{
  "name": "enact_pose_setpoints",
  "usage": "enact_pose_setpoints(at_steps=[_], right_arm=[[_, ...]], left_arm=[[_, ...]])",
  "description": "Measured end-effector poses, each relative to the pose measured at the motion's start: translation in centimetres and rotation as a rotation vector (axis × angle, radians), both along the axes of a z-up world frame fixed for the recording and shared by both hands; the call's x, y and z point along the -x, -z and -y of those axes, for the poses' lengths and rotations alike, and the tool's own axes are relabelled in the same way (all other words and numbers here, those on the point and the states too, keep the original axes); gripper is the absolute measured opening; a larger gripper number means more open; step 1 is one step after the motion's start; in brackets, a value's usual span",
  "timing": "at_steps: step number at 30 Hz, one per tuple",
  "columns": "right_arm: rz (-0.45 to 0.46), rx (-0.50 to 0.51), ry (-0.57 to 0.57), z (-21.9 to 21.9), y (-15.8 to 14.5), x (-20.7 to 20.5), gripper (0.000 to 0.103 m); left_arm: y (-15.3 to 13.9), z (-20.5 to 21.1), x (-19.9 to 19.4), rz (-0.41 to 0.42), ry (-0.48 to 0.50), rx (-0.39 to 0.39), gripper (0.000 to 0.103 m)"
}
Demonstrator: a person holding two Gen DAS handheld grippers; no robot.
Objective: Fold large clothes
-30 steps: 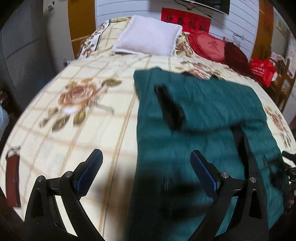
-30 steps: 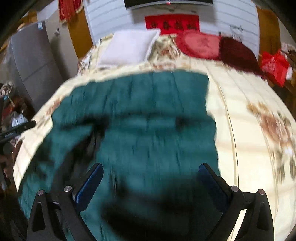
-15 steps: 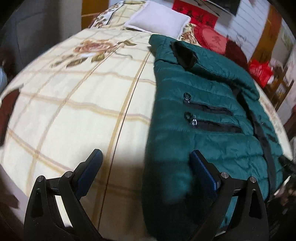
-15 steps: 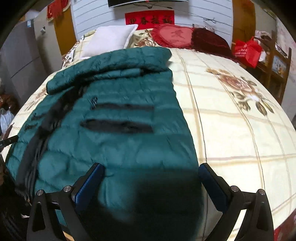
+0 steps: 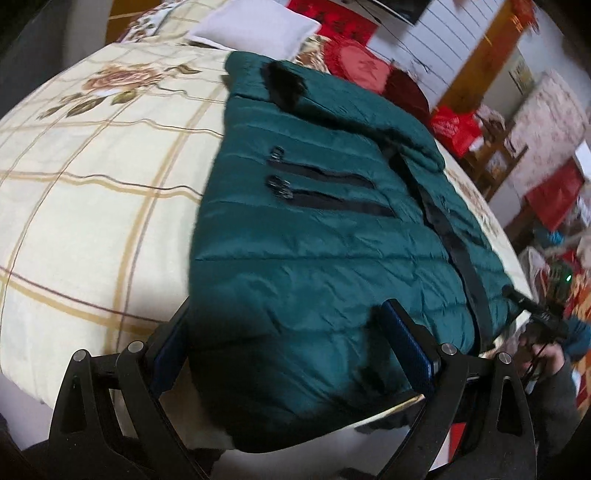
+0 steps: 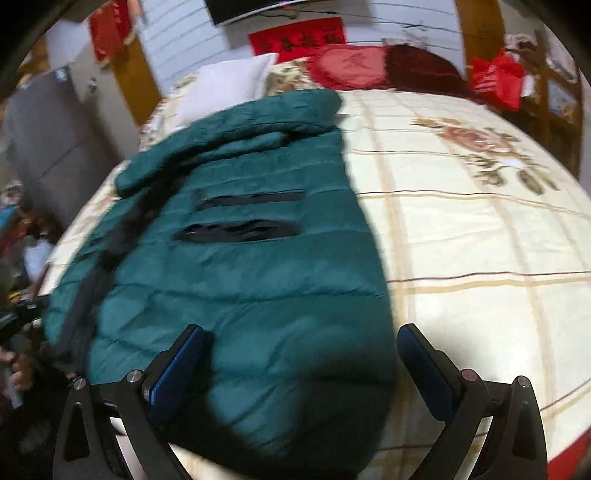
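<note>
A dark green puffer jacket (image 5: pixel 303 236) lies flat on the bed, front up, with two black zip pockets and a black front zip. Its hem hangs over the bed's near edge. My left gripper (image 5: pixel 291 350) is open, its jaws wide on either side of the jacket's left hem corner. The jacket also shows in the right wrist view (image 6: pixel 240 280). My right gripper (image 6: pixel 299 365) is open, its jaws straddling the right hem corner. Neither gripper holds fabric.
The bed (image 5: pixel 85 192) has a cream checked cover with rose prints. A white pillow (image 5: pixel 255 27) and red cushions (image 6: pixel 351 66) lie at the head. Red bags and wooden furniture (image 5: pixel 491 147) stand at the bed's right side. A grey cabinet (image 6: pixel 48 155) stands to the left.
Both grippers have come down and closer to the jacket's hem at the bed's near edge. The jacket now lies spread flat with its pockets showing. Both stay open.
</note>
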State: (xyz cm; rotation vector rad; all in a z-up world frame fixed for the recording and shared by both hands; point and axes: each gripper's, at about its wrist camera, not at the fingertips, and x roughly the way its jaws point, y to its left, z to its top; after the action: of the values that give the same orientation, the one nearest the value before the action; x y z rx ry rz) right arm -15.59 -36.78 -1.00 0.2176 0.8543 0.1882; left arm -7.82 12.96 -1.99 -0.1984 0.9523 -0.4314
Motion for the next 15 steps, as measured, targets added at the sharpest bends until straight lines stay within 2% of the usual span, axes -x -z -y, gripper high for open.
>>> enact_pose_setpoints(at_steps=[3,7,10,12,15], right_arm=[[0.004,-0.066,-0.031,0.0,-0.1,0.5,0.103],[0.001,-0.242,-0.059,1.0,0.0,0.9,0.103],[0.014,-0.279,-0.065,1.2,0.1,0.5,0.103],[0.038,-0.301,-0.061,1.2,0.2,-0.1,0.103],[0.056,-0.312,-0.066,0.9,0.4,-1.0,0.103]], left_arm=[[0.0,0.5,-0.5,0.001,0.016,-0.023,0.097],[0.4,0.7,-1.6,0.025,0.01,-0.056,0.099],[0.5,1.2,-2.3,0.024,0.019,-0.072,0.101],[0.5,1.4,-2.3,0.01,0.034,-0.058,0.101],[-0.1,1.5,-1.4,-0.006,0.085,0.01,0.101]])
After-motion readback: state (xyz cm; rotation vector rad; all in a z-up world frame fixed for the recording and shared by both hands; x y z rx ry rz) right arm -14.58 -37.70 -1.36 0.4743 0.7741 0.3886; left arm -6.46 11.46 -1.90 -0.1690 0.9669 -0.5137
